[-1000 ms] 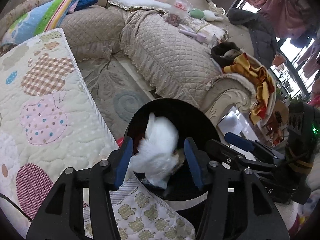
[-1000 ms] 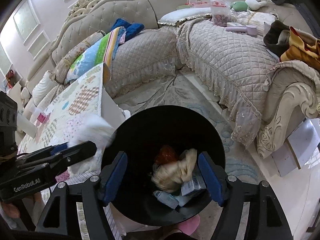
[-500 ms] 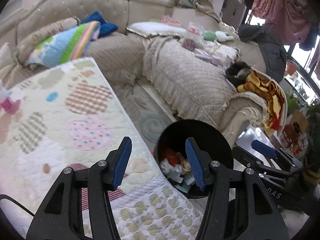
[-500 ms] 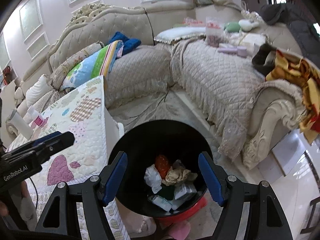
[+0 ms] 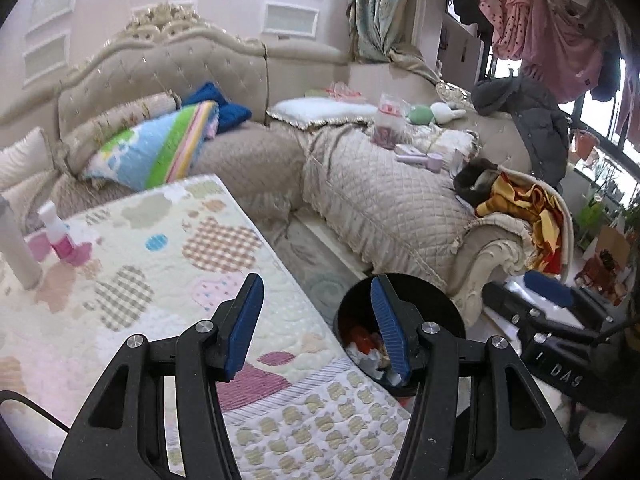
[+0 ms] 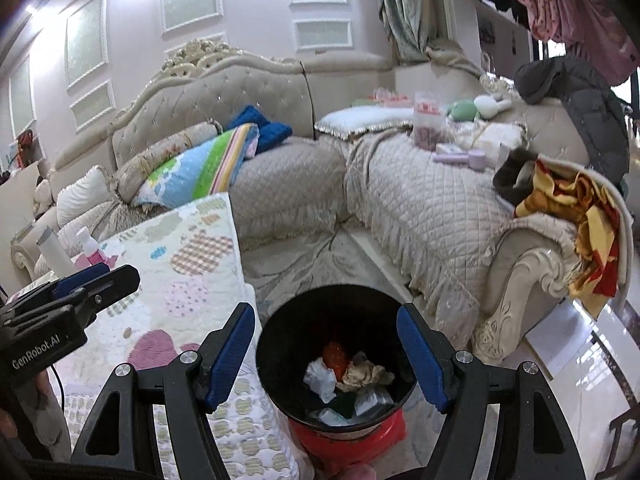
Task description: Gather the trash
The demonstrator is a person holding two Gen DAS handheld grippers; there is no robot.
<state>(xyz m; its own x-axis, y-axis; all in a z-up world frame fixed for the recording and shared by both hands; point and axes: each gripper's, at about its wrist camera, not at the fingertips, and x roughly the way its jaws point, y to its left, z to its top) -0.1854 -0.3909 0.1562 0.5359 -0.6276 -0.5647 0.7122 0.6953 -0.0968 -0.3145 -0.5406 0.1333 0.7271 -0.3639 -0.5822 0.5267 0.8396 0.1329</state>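
A second ago we had a white wad of paper dropping between the jaws of our left gripper into the black bin; now that gripper is empty, its blue pads spread with nothing between them, and it has lifted and tipped up from the bin mouth toward the quilted table. Our right gripper has risen the same way: the bin filled most of its view then and now sits smaller, below and between its jaws, which stand wide apart and hold nothing.

The trash is in the bottom of the bin: crumpled white tissue, a tan wad, something orange-red and a few flat packets. The bin stands on the floor just off the table's near right corner, on a red base.

We judge this drop finished, with both grippers free to go for the next piece. On the table's far left edge stand a white cylinder and a pink and white bottle; whether they count as trash we cannot tell.

Readable writing: "GenRobot.AI" on the left gripper's body in the right wrist view, and "DAS" on the right gripper's body in the left wrist view.
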